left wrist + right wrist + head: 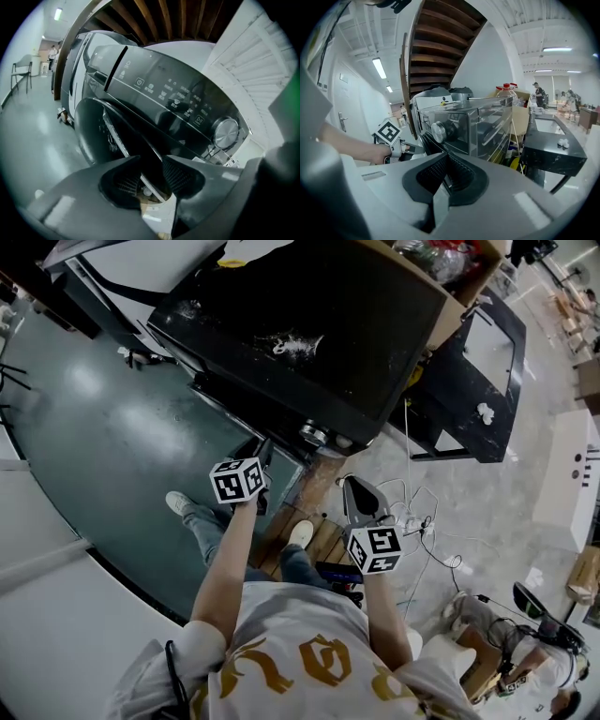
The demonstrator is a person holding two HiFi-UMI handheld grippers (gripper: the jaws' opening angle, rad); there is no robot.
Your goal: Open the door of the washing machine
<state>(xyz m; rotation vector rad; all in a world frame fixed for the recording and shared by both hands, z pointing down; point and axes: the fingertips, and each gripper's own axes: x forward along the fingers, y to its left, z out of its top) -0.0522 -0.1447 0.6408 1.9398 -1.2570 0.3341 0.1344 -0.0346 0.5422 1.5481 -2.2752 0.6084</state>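
Left claw (151, 161) sits released astride the rim of the door (89, 131), low on the washing machine (178, 93), right claw (446, 159) clenched on nothing alongside; best to pinch the rim squarely, then swing along the hinge arc.

Open workshop hall: staircase (440, 47) overhead, loose floor cables (433, 542), black worktable (553, 152).

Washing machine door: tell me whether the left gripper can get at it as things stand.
Probably yes: the left gripper has its jaws apart around the edge of the door, and nothing else is in the way.
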